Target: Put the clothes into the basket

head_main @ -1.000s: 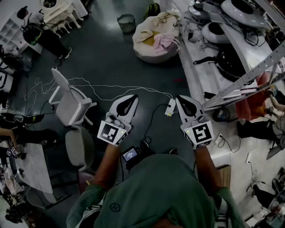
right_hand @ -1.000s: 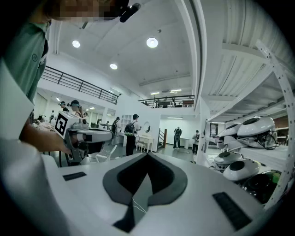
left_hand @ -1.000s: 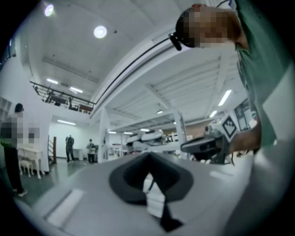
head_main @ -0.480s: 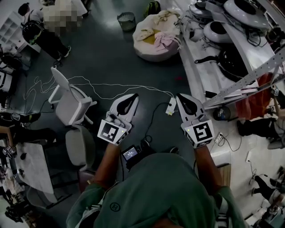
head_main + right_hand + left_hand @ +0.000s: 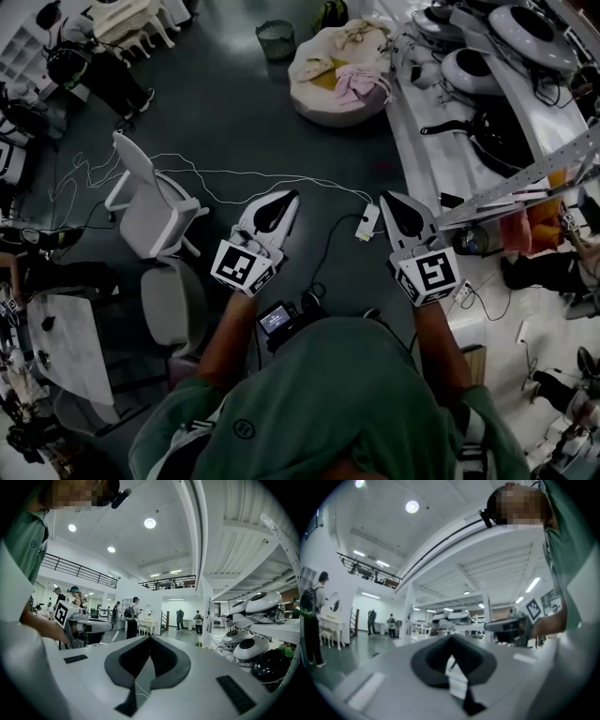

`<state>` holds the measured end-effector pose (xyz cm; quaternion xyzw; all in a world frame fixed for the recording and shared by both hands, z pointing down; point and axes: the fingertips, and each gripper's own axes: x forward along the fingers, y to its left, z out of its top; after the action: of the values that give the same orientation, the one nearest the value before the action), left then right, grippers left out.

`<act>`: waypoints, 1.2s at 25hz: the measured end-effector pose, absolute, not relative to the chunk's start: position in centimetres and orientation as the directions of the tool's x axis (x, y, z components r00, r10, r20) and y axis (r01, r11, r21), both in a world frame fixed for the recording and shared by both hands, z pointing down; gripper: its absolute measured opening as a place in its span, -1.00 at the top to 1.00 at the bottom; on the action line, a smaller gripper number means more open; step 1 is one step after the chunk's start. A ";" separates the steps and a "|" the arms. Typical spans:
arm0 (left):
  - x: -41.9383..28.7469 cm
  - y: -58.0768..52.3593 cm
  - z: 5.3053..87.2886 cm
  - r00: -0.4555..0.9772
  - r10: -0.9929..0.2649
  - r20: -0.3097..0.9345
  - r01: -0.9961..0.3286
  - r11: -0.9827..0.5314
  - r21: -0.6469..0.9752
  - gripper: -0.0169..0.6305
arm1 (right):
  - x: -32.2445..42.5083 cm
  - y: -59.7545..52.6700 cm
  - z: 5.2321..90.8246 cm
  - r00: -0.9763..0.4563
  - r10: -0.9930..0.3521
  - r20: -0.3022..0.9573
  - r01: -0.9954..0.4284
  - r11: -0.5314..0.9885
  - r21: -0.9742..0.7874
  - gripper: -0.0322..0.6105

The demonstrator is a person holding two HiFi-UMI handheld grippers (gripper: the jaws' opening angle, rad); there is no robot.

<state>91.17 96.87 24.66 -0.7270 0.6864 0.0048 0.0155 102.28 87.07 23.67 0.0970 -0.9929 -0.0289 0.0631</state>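
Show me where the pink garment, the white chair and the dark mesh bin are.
pink garment [image 5: 362, 86]: head view, middle of the crumpled fabric.
white chair [image 5: 133, 169]: head view, on its backrest.
mesh bin [image 5: 274, 42]: head view, on its side wall.

White chair [image 5: 157, 221], white power strip [image 5: 367, 223]

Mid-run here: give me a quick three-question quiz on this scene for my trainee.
1. True or false: the left gripper and the right gripper are both shut and empty.
2. Where does the pink garment lie? A on the white chair; B on the clothes pile ahead; C in a gripper.
3. Fill in: in the head view, the mesh bin stands to the ___ of the clothes pile.
Key: 1 true; 2 B; 3 left.
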 end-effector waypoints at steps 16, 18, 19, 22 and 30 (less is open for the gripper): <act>85.2 91.7 23.2 0.045 -0.998 -0.054 -0.993 -0.039 -0.111 0.93 | 95.7 81.8 23.5 -0.977 -0.184 0.104 -0.173 0.979 0.108 0.89; 84.7 91.0 23.0 0.010 -0.998 -0.054 -0.995 -0.005 -0.095 0.93 | 95.0 80.5 23.6 -0.982 -0.165 0.095 -0.154 0.982 0.105 0.89; 84.5 90.5 22.9 -0.002 -0.999 -0.053 -0.995 0.007 -0.095 0.93 | 94.7 79.7 23.6 -0.984 -0.154 0.087 -0.145 0.984 0.105 0.89; 84.0 88.3 22.5 -0.032 -0.999 -0.042 -0.991 0.037 -0.126 0.93 | 93.9 77.0 23.6 -0.991 -0.118 0.063 -0.111 0.989 0.102 0.88; 82.2 84.2 21.4 -0.086 -0.996 -0.038 -0.988 0.090 -0.126 0.93 | 92.3 71.6 24.3 -0.996 -0.074 0.052 -0.070 0.995 0.077 0.89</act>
<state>82.16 84.18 21.44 -0.6736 0.7361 -0.0338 0.0568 92.28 71.59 24.33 0.0361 -0.9983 -0.0376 0.0272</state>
